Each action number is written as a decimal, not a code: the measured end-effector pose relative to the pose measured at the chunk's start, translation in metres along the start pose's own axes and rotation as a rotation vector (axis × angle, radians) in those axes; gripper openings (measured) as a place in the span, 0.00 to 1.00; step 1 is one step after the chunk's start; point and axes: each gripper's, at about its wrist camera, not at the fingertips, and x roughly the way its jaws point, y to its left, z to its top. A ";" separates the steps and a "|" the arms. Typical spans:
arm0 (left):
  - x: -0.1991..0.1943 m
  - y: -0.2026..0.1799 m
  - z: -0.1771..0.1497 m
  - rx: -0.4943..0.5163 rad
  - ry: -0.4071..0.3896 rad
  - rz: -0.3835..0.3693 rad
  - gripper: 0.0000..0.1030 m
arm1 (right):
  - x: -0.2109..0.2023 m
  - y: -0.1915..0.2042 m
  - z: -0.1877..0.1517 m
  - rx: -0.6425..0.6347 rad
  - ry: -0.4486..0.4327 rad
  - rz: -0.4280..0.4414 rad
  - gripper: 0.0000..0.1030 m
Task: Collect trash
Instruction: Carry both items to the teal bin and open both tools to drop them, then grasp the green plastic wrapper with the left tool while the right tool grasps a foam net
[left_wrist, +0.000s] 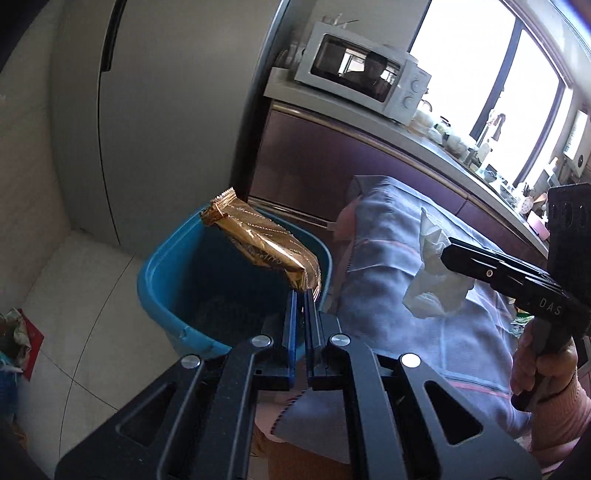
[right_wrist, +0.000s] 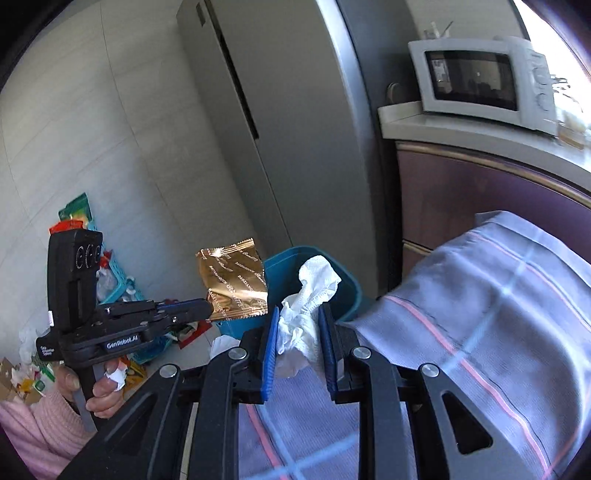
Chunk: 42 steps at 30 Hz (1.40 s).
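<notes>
The left gripper (left_wrist: 303, 291) is pinching a gold wrapper (left_wrist: 264, 242) above the blue bin (left_wrist: 162, 280), and the right gripper (right_wrist: 298, 321) is clamping a crumpled tissue (right_wrist: 312, 291) beside it, both apparently for dropping in.

Left tool (left_wrist: 303, 295) pinches gold wrapper (left_wrist: 264, 245) above blue bin (left_wrist: 162, 273).

Blown-out window (left_wrist: 480, 66) glare, fisheye warp
</notes>
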 end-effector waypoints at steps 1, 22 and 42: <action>0.002 0.006 -0.001 -0.009 0.003 0.009 0.04 | 0.009 0.002 0.003 -0.001 0.014 0.003 0.19; 0.047 0.050 -0.017 -0.121 0.088 0.080 0.07 | 0.116 0.013 0.019 0.035 0.230 -0.060 0.38; 0.002 -0.106 -0.021 0.183 -0.024 -0.230 0.30 | -0.089 -0.016 -0.037 0.081 -0.104 -0.119 0.43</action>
